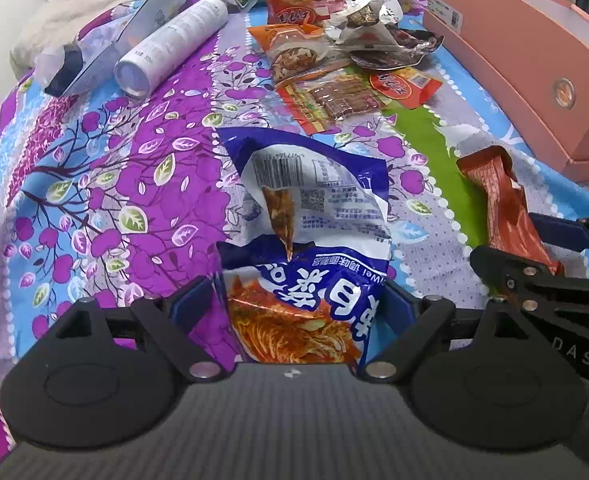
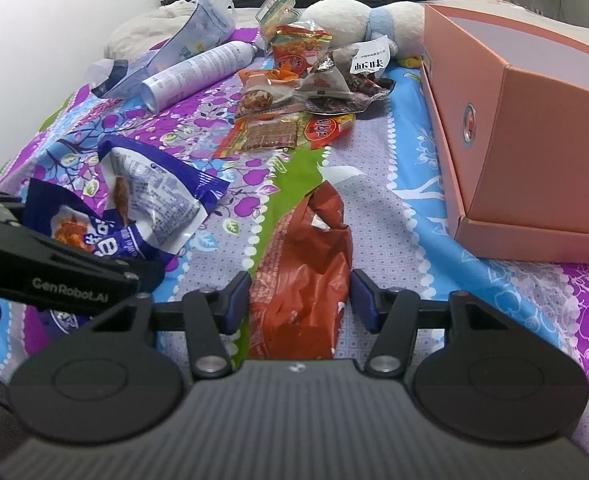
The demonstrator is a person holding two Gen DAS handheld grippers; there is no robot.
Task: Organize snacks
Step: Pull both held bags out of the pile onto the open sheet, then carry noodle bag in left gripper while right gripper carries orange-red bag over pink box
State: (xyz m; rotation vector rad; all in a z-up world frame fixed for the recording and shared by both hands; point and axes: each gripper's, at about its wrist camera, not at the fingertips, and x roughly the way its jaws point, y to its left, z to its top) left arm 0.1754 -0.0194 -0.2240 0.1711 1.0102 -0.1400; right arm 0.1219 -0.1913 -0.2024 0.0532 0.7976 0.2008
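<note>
Snacks on bed: blue packet (image 1: 306,240) between wide-apart fingers of left gripper (image 1: 298,304), unclamped; red packet (image 2: 306,264) between right gripper (image 2: 300,296) fingers, not yet pinched. Risk: slick, crumpled foil slipping free, short of pink box (image 2: 534,152).

2 wrist cams, close, angled down, both see bedspread (image 1: 134,184), pink box (image 2: 534,140)

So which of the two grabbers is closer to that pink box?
The right one. It sits over the red packet, with the pink box just beyond it. The left one is over the blue packet, on the far side of the red packet from the box.
</note>
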